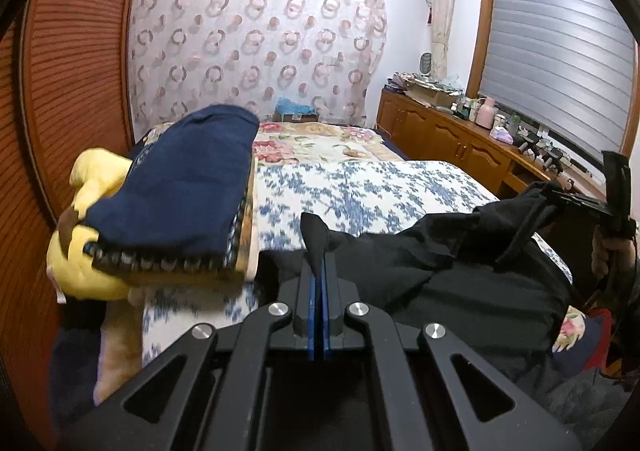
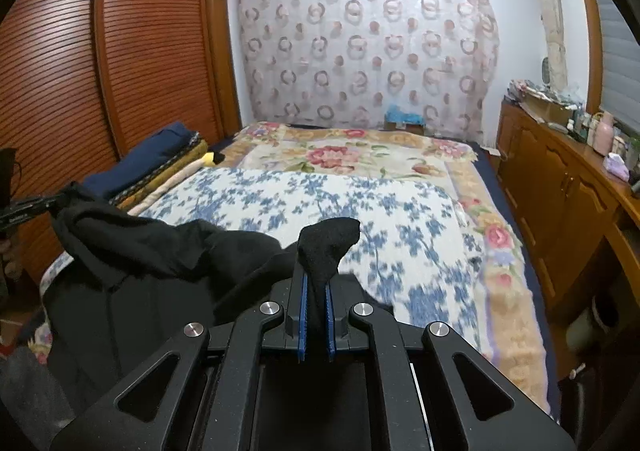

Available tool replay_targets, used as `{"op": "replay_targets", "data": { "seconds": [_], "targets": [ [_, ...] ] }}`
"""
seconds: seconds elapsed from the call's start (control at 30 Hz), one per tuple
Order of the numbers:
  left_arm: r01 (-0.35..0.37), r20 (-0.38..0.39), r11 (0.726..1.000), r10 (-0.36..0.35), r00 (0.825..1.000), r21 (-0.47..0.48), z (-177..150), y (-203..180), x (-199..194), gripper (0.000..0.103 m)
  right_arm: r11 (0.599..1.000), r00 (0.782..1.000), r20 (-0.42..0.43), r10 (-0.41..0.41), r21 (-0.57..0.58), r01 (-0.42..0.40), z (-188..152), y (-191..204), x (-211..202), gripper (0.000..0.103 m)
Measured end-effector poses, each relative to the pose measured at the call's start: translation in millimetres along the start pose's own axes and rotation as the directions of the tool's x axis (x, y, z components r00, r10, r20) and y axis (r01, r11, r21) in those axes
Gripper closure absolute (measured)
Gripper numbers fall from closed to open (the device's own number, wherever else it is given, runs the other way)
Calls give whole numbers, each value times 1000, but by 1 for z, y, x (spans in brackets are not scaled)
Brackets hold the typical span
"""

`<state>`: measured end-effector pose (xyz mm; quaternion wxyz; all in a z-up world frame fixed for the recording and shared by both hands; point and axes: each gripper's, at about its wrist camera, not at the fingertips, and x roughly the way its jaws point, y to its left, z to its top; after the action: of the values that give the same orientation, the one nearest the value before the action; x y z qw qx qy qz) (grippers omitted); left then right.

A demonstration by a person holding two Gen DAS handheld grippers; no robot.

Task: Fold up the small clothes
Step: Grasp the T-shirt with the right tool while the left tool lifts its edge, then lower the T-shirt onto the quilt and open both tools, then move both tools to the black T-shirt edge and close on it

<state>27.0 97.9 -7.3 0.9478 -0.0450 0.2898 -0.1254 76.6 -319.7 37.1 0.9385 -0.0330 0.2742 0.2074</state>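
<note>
A black garment [image 1: 460,263] hangs stretched between both grippers above the bed. My left gripper [image 1: 319,271] is shut on one corner of it, and a tuft of black cloth sticks up past the blue pads. In the right wrist view my right gripper [image 2: 316,291] is shut on another corner of the black garment [image 2: 160,247], cloth bunched between its blue pads. The right gripper [image 1: 536,211] also shows at the right edge of the left wrist view, gripping the far end. The left gripper [image 2: 60,199] appears at the left edge of the right wrist view.
The bed [image 2: 320,195] carries a blue-floral quilt with a flowered blanket behind it. A stack of folded clothes topped by a navy piece [image 1: 188,191] lies at the left on a yellow plush toy [image 1: 88,187]. A wooden wardrobe [image 2: 100,51] stands left, a cluttered wooden cabinet [image 2: 560,171] right.
</note>
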Motion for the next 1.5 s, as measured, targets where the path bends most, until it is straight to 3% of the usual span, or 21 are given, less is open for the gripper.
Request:
{"op": "replay_targets", "data": {
  "seconds": [0.43, 0.63, 0.73, 0.8, 0.83, 0.87, 1.0, 1.2, 1.33, 1.5],
  "targets": [
    [-16, 24, 999, 17, 1000, -36, -22, 7, -50, 102, 999, 999, 0, -39, -20, 39, -29, 2, -64, 99],
    [-28, -20, 999, 27, 999, -42, -36, 8, -46, 100, 998, 995, -90, -51, -36, 48, -50, 2, -61, 99],
    [-51, -10, 998, 51, 999, -27, -36, 8, -49, 93, 995, 989, -112, -96, -38, 92, -56, -1, -59, 85],
    [-54, 0, 998, 54, 999, -16, -34, 8, -52, 75, 993, 989, -95, -115, -27, 113, -55, -6, -63, 73],
    [-56, 4, 998, 56, 998, -9, -31, 8, -52, 68, 992, 989, -79, -123, -17, 122, -52, -10, -66, 58],
    [-58, -1, 998, 58, 998, -3, -30, 9, -51, 66, 992, 990, -63, -128, -7, 128, -48, -13, -68, 50],
    [-68, -20, 997, 69, 997, 21, -24, 12, -36, 50, 988, 987, -38, -157, -22, 156, -35, -19, -62, 47],
    [-82, -78, 996, 84, 993, 40, -16, 16, 6, 49, 990, 989, -58, -138, -25, 137, -26, -23, -29, 42],
    [-111, -122, 992, 118, 986, 63, -10, 20, 39, 49, 993, 987, -106, -118, -21, 117, -30, -25, 2, 41],
    [-101, -168, 993, 109, 980, 57, -6, 23, 67, 49, 997, 982, -173, -80, 0, 81, -37, -28, 34, 41]
  ]
}}
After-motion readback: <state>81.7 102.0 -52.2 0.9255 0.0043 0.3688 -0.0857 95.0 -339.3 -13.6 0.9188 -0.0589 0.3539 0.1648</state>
